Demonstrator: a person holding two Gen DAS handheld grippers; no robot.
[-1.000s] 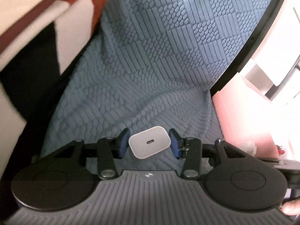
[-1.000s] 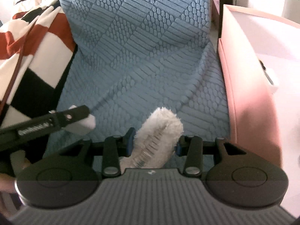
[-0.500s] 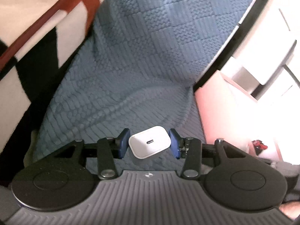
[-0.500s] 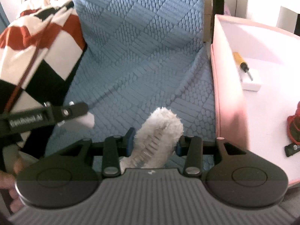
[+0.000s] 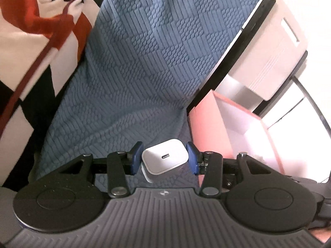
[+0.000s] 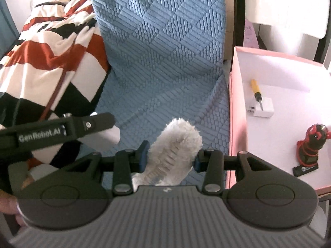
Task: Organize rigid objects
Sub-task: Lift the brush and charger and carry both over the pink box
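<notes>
While my left gripper [image 5: 165, 158] pinches a white charger [image 5: 165, 157], my right gripper [image 6: 170, 159] clamps a fluffy brush [image 6: 175, 144] beside the pink box [image 6: 238, 111].

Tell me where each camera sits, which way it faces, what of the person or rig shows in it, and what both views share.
Left wrist: on the left gripper, looking down along its fingers, clamped on a white charger, over the blue cover; no hand clearly visible.
Right wrist: on the right gripper, facing steeply down, clamped on a fluffy white brush; the left gripper and part of a hand show at the left.
Shared: the blue cover, the striped blanket, the pink box.
</notes>
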